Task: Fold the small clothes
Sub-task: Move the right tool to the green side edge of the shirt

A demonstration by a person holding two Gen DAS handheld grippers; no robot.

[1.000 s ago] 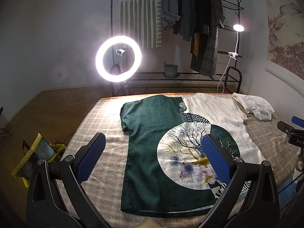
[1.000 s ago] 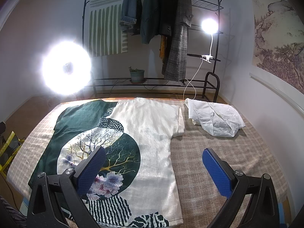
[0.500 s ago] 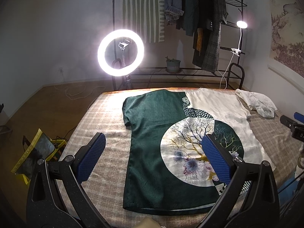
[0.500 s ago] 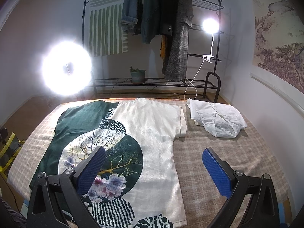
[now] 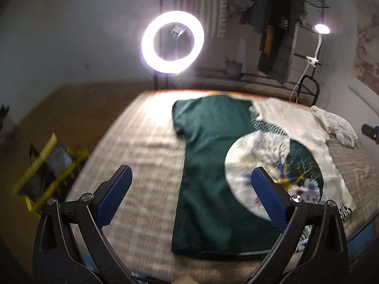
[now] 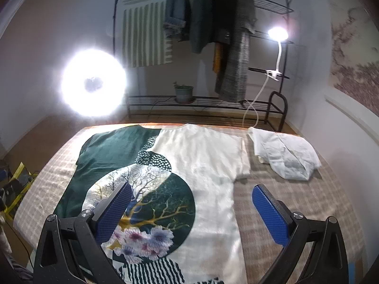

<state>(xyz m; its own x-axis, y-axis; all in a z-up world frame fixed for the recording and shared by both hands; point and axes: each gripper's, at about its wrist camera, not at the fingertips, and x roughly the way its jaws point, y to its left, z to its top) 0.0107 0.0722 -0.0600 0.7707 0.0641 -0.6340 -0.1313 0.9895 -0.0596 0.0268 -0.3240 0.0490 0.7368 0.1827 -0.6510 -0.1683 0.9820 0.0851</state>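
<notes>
Plainly, both grippers' jaws gape empty above the flat printed shirt [image 6: 189, 189]; no legible writing shows.

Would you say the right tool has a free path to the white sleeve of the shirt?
Probably yes: the right tool is open above the shirt, and nothing lies between it and the sleeve.

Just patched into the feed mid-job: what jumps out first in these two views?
A big green and cream shirt with a tree-and-flower print lies spread flat across the middle of the checked bed cover. A glaring ring light stands beyond the bed's far left corner, and a crumpled white garment sits at the far right. Both the left gripper and the right gripper hover open and empty over the near edge.
</notes>
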